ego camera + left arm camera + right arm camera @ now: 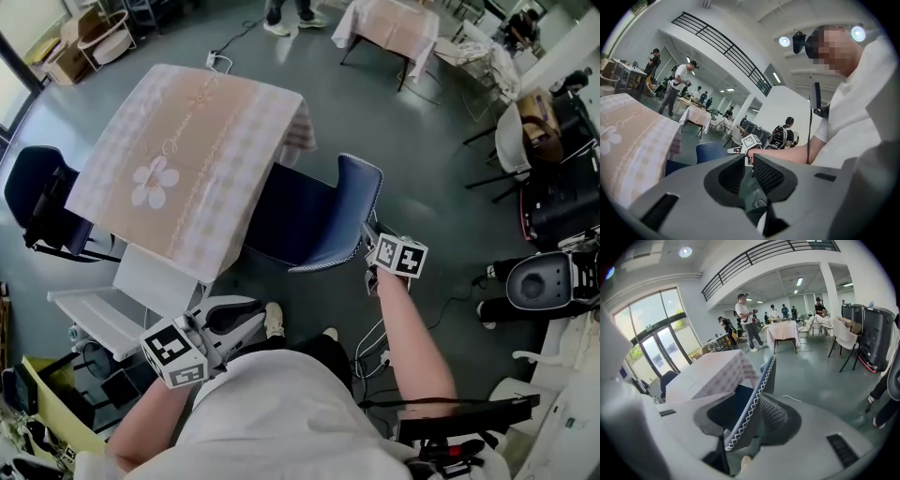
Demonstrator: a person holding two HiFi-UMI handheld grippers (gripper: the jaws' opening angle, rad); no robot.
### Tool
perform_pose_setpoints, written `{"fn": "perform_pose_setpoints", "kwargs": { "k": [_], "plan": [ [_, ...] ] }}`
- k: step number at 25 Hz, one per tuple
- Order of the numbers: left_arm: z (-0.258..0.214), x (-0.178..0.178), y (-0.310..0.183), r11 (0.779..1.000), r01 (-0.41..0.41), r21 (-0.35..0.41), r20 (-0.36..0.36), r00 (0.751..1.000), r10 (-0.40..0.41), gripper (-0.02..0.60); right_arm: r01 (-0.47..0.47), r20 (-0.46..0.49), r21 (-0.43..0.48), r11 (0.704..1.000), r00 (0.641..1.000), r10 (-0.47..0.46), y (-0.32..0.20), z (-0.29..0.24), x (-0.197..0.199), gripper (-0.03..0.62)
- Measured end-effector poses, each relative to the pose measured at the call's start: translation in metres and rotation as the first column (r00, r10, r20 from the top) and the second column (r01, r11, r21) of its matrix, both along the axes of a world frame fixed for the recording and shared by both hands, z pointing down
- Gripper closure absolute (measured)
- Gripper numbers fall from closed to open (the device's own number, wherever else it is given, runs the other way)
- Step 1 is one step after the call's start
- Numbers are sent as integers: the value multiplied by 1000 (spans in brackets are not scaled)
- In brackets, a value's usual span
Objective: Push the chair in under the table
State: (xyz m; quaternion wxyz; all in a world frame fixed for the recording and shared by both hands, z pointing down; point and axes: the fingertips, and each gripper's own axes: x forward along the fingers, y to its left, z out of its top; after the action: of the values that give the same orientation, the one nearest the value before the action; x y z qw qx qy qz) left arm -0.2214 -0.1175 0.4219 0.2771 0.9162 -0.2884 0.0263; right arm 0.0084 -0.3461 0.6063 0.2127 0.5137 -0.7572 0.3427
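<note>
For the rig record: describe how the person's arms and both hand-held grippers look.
The left hand-held gripper and the right hand-held gripper are light grey moulded plastic with dark textured pads inside the jaws. Each carries a white cube with black square markers. The forearms are bare below a white short-sleeved shirt.

The chair (314, 225) at the frame's centre is navy blue with white zigzag stitching along its backrest edge, the tablecloth (216, 122) at upper left is a pale pink-and-beige check with a white flower and lacy bands, and the floor (422, 150) is dull grey-green.
</note>
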Motion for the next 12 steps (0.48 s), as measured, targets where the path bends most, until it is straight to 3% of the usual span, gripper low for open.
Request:
{"fn": "perform_pose_setpoints", "kwargs": {
  "k": [4,8,12],
  "plan": [
    [-6,20,-6,998,-58,28,-7,998,58,522,74,-11,84,994,997,-74,38,-46,6,432],
    [-17,54,-6,991,-107,75,3,994,107,522,191,-65,141,971,981,-183,93,-83,18,547],
    [-22,96,-6,987,-127,96,19,992,126,522,297,-53,179,938,955,-292,144,-108,27,579]
  ]
}}
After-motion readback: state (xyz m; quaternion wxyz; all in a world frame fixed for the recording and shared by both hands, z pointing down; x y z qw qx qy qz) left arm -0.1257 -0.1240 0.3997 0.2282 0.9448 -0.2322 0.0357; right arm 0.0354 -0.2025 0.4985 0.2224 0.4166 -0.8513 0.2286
